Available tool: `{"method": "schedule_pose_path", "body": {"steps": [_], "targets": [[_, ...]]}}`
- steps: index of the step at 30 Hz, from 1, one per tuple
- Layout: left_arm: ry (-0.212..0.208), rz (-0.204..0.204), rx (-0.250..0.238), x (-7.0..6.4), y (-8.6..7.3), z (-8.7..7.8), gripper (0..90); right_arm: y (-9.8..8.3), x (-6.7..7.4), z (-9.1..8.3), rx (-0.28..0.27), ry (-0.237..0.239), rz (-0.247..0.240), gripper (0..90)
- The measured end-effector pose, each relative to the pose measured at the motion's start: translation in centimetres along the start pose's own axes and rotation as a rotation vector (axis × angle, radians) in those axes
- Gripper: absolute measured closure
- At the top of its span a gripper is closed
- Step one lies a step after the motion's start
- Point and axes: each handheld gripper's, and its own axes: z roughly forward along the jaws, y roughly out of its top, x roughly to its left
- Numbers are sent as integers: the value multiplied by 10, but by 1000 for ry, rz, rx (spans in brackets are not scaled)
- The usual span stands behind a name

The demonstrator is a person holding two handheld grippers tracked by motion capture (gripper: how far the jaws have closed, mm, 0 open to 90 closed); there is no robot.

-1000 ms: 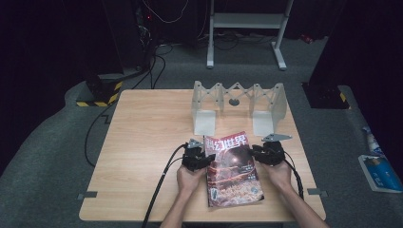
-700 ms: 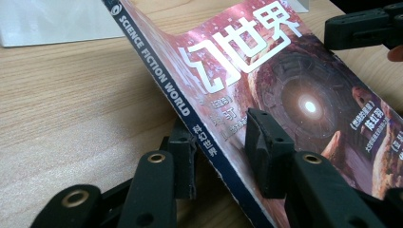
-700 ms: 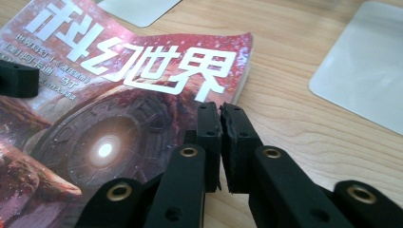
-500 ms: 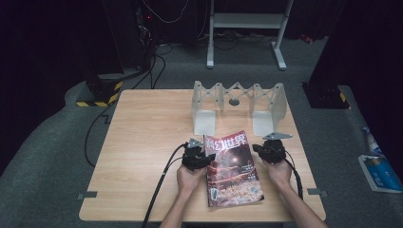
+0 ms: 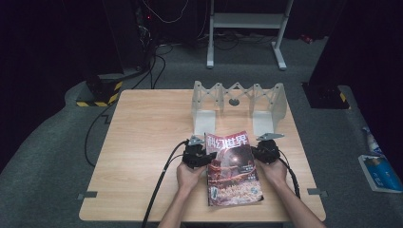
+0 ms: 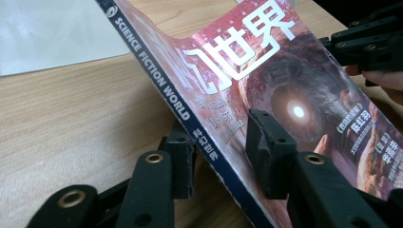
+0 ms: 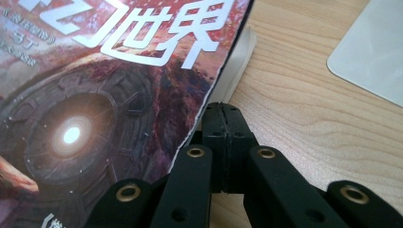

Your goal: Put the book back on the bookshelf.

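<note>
A science-fiction magazine [image 5: 233, 168] with a red cover lies at the near middle of the wooden table [image 5: 142, 142]. My left gripper [image 5: 205, 156] is at its spine. In the left gripper view the spine [image 6: 190, 118] is lifted off the wood, with one jaw under it and the other over the cover; my left gripper [image 6: 223, 154] is open around it and its jaws have just been opening. My right gripper [image 5: 256, 153] is at the magazine's right edge. Close up, my right gripper [image 7: 223, 128] is shut, pads together, beside the cover's edge [image 7: 199, 123], with nothing visible between them.
A white folding rack [image 5: 237, 102] stands at the back of the table, just beyond the magazine; its flat feet [image 6: 47, 33] [image 7: 370, 52] lie close to both grippers. Cables trail off the near edge. A blue and white item [image 5: 380, 171] lies on the floor at right.
</note>
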Motion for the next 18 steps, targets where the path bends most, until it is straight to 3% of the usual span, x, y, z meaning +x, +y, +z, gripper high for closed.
{"method": "schedule_pose_path", "body": {"steps": [4, 13, 18], "targets": [[-5, -2, 5, 0, 6, 3, 530, 0, 2, 1, -6, -5, -49, 895], [-32, -12, 27, 1, 12, 8, 434, -1, 3, 3, -21, 10, -50, 896], [-30, -4, 52, -1, 14, 14, 414, 0, 8, 6, -31, 23, -76, 896]]}}
